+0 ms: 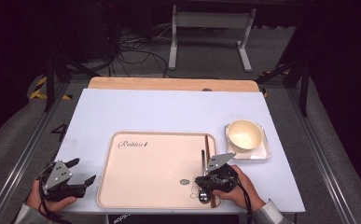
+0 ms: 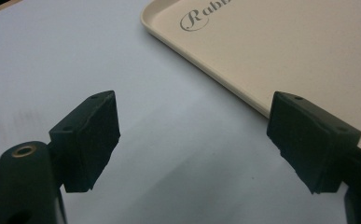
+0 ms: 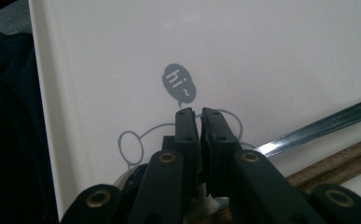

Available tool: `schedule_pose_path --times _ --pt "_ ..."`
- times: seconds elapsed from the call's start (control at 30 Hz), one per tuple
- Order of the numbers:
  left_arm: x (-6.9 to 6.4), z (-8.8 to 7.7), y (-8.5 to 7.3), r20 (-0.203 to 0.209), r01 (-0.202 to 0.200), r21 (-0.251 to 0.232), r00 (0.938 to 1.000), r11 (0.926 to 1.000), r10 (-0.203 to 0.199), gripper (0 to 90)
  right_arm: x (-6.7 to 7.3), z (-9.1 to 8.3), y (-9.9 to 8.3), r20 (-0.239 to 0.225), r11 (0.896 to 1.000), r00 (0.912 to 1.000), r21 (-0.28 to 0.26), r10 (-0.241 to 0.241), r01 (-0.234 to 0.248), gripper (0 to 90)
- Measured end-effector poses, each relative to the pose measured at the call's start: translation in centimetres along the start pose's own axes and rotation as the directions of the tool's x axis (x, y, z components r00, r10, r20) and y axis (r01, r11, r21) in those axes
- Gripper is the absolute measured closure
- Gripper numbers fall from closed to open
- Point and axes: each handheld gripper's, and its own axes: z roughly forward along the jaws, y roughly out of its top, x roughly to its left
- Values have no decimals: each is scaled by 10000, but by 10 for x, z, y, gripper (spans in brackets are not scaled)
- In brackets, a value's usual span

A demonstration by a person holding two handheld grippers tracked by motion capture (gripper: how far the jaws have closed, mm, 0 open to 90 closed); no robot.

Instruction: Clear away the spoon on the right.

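Note:
A beige tray (image 1: 150,168) printed "Rabbit" lies at the near middle of the white table top (image 1: 169,107). Along its right side lie a metal spoon (image 1: 203,161) and dark wooden chopsticks (image 1: 208,144). My right gripper (image 1: 197,178) hovers over the tray's near right corner, pointing left, with its jaws shut together. In the right gripper view the gripper (image 3: 199,112) sits just short of a grey "hi" drawing on the tray (image 3: 262,56). The spoon handle (image 3: 318,126) runs out from under the fingers, with the chopsticks (image 3: 336,163) beside it. My left gripper (image 1: 84,170) (image 2: 194,116) stands open and holds nothing, left of the tray (image 2: 285,46).
A cream bowl (image 1: 245,134) sits on a small white tray (image 1: 262,154) to the right of the big tray. A wooden board (image 1: 169,84) runs along the table's far edge. Beyond it are cables and a white frame on the floor.

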Motion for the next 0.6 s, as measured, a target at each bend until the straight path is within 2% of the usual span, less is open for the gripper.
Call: schedule_pose_path --times 0.1,0.27,0.33,0.37,0.6 --pt "0 0 0 2 -17 3 10000 10000 17 179 0 -2 1 52 9998 9999 -180 -93 94 853" --pt "0 1 0 65 34 3 10000 10000 -34 179 1 -9 2 244 9938 9985 -985 -486 508 809" --pt "1 2 0 97 47 -19 9999 10000 -47 179 0 -14 3 399 9899 9983 -1333 -435 484 801" --pt "2 2 0 108 62 -27 9999 10000 -61 179 -2 -16 3 618 9884 9971 -1421 -452 536 791" --pt "2 2 1 137 92 -79 9999 9999 -91 180 -12 -23 3 959 9877 9953 -1546 -88 237 759"
